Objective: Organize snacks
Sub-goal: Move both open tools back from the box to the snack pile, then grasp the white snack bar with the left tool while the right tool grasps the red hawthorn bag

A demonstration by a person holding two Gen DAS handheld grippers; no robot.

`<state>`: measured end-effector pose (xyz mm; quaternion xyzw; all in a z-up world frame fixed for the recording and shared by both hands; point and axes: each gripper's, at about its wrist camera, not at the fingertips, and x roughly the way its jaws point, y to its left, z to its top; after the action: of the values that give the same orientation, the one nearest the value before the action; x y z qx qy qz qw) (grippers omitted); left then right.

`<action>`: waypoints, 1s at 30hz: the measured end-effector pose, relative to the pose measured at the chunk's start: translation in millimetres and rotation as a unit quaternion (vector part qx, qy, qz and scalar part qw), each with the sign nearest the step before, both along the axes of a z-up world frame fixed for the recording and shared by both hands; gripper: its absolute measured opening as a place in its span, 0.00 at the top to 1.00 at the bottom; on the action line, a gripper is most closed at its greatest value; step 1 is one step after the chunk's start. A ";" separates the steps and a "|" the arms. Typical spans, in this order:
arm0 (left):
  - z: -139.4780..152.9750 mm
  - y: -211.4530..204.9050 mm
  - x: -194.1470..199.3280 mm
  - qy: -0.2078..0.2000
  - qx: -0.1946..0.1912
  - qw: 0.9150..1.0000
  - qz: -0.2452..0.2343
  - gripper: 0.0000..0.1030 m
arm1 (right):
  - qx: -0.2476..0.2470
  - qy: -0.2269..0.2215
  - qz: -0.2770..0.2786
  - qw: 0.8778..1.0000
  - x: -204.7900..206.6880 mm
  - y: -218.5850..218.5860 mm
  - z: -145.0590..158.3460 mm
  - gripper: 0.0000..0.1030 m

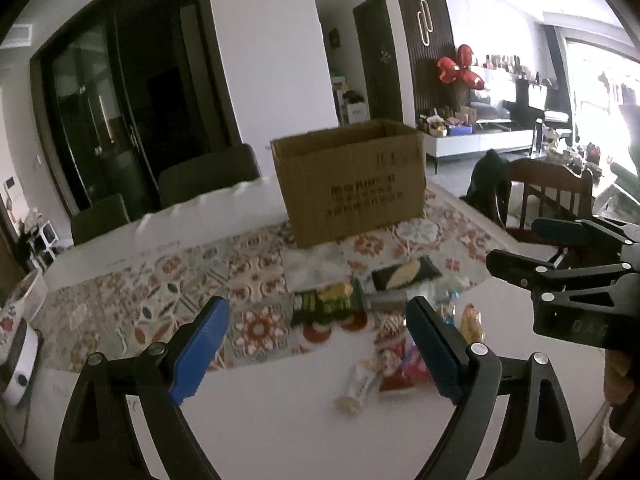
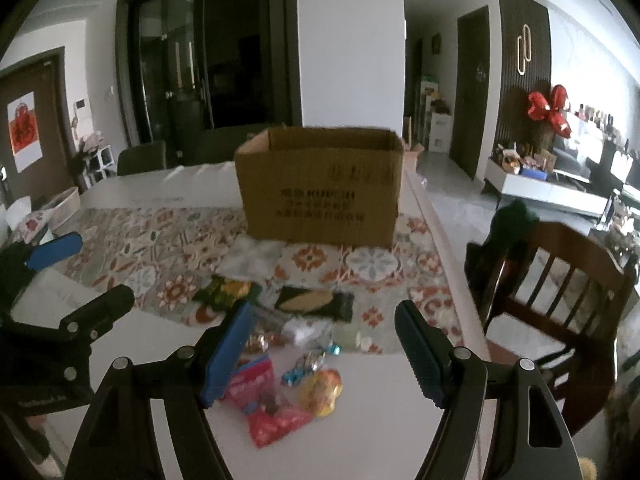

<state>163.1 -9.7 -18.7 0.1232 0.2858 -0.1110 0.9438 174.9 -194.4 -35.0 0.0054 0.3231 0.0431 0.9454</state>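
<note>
On the patterned bench, sorting has barely begun.
Both the left claw and right claw hover wide open and empty above scattered snacks; the cardboard box waits behind, contents unseen.

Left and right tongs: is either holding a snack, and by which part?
Nothing is held. Left tongs and right tongs are open above the snacks.
</note>
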 end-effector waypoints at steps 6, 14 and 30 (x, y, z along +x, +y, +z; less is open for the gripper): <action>-23.0 2.5 -11.8 0.021 0.011 1.000 -0.007 0.12 | 0.003 0.023 0.001 1.000 -12.4 5.9 -23.0 0.28; -51.0 7.0 -16.7 0.035 0.025 0.999 -0.032 0.21 | -0.027 0.053 0.045 0.997 -20.8 27.1 -49.3 0.28; -93.8 6.9 12.3 0.097 0.022 0.993 -0.059 0.47 | -0.054 0.088 0.110 0.989 -2.6 48.8 -83.1 0.35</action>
<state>175.4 -2.8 -112.5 0.1491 0.3709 -0.1717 0.9004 172.3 -145.6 -118.1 -0.0772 0.4059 0.1286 0.9015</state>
